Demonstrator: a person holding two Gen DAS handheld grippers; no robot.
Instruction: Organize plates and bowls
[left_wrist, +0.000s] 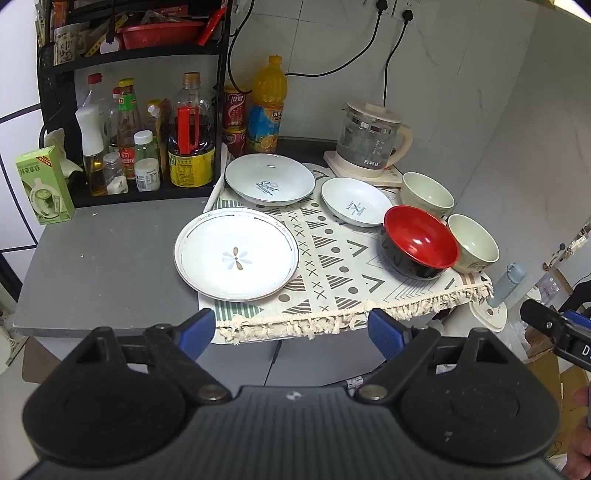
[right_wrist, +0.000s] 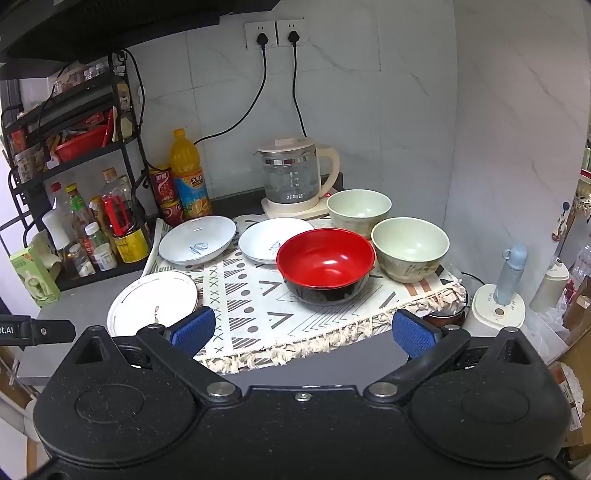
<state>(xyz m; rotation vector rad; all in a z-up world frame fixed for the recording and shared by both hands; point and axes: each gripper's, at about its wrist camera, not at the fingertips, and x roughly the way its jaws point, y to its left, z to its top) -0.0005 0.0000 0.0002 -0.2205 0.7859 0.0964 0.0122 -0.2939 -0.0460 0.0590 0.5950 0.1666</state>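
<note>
On a patterned cloth (left_wrist: 332, 254) (right_wrist: 251, 299) lie a flat white flower plate (left_wrist: 236, 253) (right_wrist: 153, 302), a deep white plate (left_wrist: 269, 179) (right_wrist: 197, 240), a smaller white dish (left_wrist: 354, 201) (right_wrist: 269, 240), a red-and-black bowl (left_wrist: 421, 245) (right_wrist: 325, 264) and two pale green bowls (left_wrist: 426, 192) (left_wrist: 472, 242) (right_wrist: 358, 210) (right_wrist: 410, 247). My left gripper (left_wrist: 291, 332) is open and empty, in front of the cloth's fringe below the flower plate. My right gripper (right_wrist: 303, 332) is open and empty, in front of the red bowl.
A glass kettle (left_wrist: 369, 136) (right_wrist: 295, 177) stands behind the bowls. A black rack (left_wrist: 129, 92) with sauce bottles, an orange juice bottle (left_wrist: 267, 107) and red cans stand at the back left. A green carton (left_wrist: 44, 184) sits on the grey counter (left_wrist: 103, 266). The wall is on the right.
</note>
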